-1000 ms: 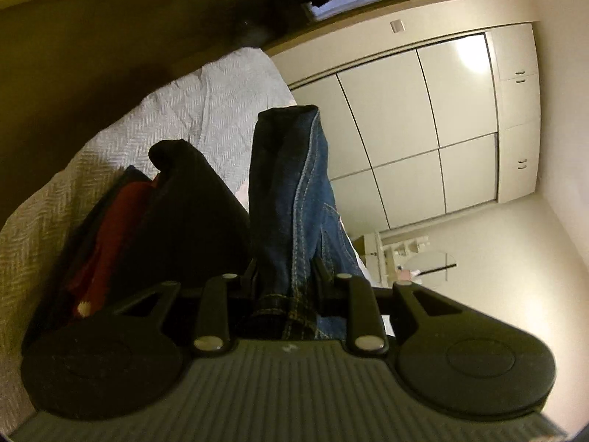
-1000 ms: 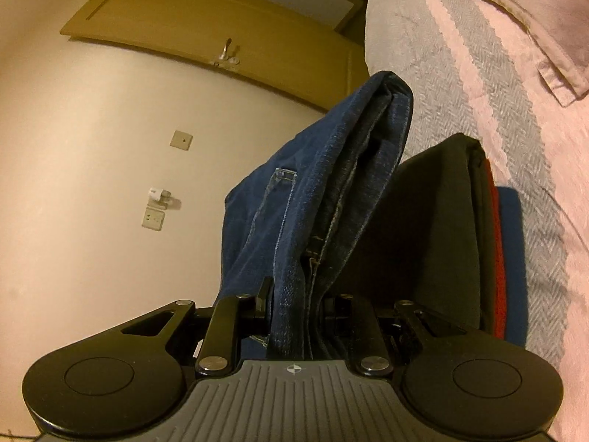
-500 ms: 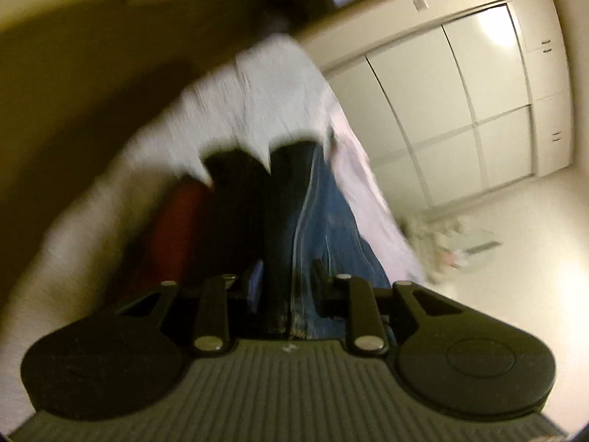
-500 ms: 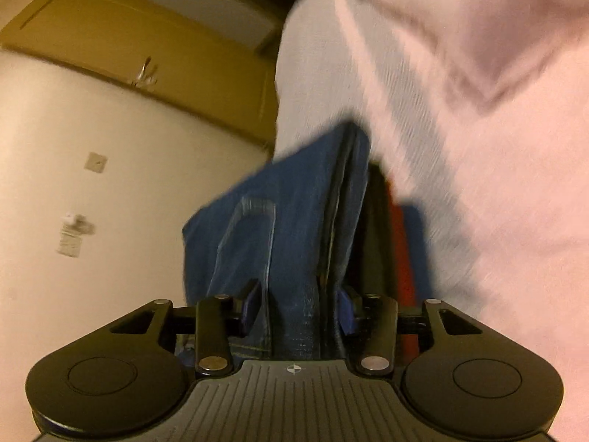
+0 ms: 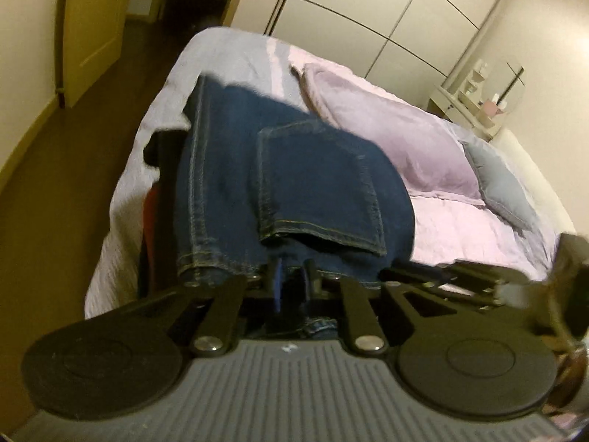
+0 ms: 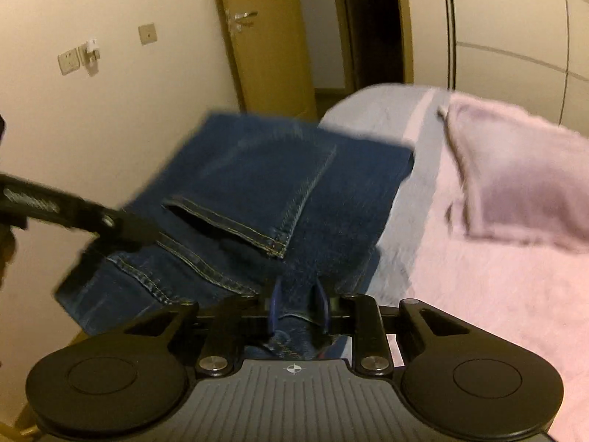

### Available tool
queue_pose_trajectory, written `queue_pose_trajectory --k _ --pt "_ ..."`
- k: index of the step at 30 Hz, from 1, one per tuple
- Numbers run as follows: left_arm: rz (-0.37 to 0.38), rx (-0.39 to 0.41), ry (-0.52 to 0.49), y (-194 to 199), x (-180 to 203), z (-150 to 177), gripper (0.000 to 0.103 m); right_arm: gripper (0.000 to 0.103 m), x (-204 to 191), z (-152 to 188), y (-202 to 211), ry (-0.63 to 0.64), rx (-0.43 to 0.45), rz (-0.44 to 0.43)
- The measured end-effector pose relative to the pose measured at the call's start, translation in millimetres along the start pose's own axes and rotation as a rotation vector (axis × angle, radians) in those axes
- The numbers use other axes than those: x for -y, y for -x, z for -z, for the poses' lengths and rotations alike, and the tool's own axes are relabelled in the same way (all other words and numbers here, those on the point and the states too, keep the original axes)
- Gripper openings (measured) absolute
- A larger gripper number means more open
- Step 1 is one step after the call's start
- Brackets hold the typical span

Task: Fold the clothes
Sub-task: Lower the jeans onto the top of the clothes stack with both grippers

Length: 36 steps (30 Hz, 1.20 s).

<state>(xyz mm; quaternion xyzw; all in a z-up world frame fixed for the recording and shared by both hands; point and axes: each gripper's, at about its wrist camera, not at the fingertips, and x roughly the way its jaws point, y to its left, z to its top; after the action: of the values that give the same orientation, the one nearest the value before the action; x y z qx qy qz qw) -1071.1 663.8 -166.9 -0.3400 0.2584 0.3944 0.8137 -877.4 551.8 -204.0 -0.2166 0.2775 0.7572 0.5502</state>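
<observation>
Folded dark blue jeans [image 5: 294, 176] lie nearly flat over a stack of dark and red clothes [image 5: 154, 199] at the bed's near left corner. My left gripper [image 5: 292, 283] is shut on the jeans' near edge. In the right wrist view the same jeans [image 6: 279, 191] spread ahead, a hemmed leg end on top, and my right gripper [image 6: 298, 305] is shut on their near edge. The left gripper's black frame [image 6: 73, 213] enters that view from the left, and the right gripper's frame [image 5: 478, 276] shows at the right of the left wrist view.
The bed [image 5: 478, 235] has a pale lilac cover, a lilac pillow [image 5: 386, 129] and a grey-blue cushion [image 5: 500, 188]. Dark floor [image 5: 55, 184] lies left of the bed. A wooden door [image 6: 265, 37], white wardrobe panels [image 5: 368, 11] and a small dresser [image 5: 475, 99] stand beyond.
Both grippers swung from holding the jeans upright to laying them down flat over the stack on the bed. Both stayed shut on the denim.
</observation>
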Motion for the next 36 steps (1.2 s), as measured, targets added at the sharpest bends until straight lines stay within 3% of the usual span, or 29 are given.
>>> queue_pose_trajectory --k 2,6,13,20,26,29,34,36 --pt "-0.038 0.013 -0.048 -6.6 -1.6 9.2 0.011 0.025 -3.3 2.8 -0.6 0.018 0.012 0.002" --pt "-0.049 0.014 0.003 6.2 -5.5 4.0 0.011 0.025 -6.0 -15.1 30.9 -0.020 0.010 -0.035" --pt "-0.079 0.022 0.007 67.1 16.3 13.7 0.009 0.025 -8.4 -24.0 80.9 -0.048 0.018 -0.061" --pt "-0.178 -0.027 0.009 56.7 5.6 44.8 0.003 0.025 -18.6 9.9 25.9 -0.035 -0.098 -0.088" --pt "-0.207 -0.015 0.017 71.3 7.4 41.9 0.003 0.025 -14.5 -9.4 51.2 -0.051 -0.067 -0.130" --pt "-0.202 0.009 0.028 85.5 14.0 28.6 0.003 0.025 4.4 -31.5 59.4 -0.075 -0.021 -0.106" --pt "-0.185 0.075 0.032 77.8 8.1 -28.4 0.004 0.025 44.2 -75.9 63.8 -0.100 0.073 -0.038" --pt "-0.179 0.103 0.027 69.6 5.1 -53.3 0.004 0.025 67.2 -94.0 40.9 -0.101 0.069 -0.024"
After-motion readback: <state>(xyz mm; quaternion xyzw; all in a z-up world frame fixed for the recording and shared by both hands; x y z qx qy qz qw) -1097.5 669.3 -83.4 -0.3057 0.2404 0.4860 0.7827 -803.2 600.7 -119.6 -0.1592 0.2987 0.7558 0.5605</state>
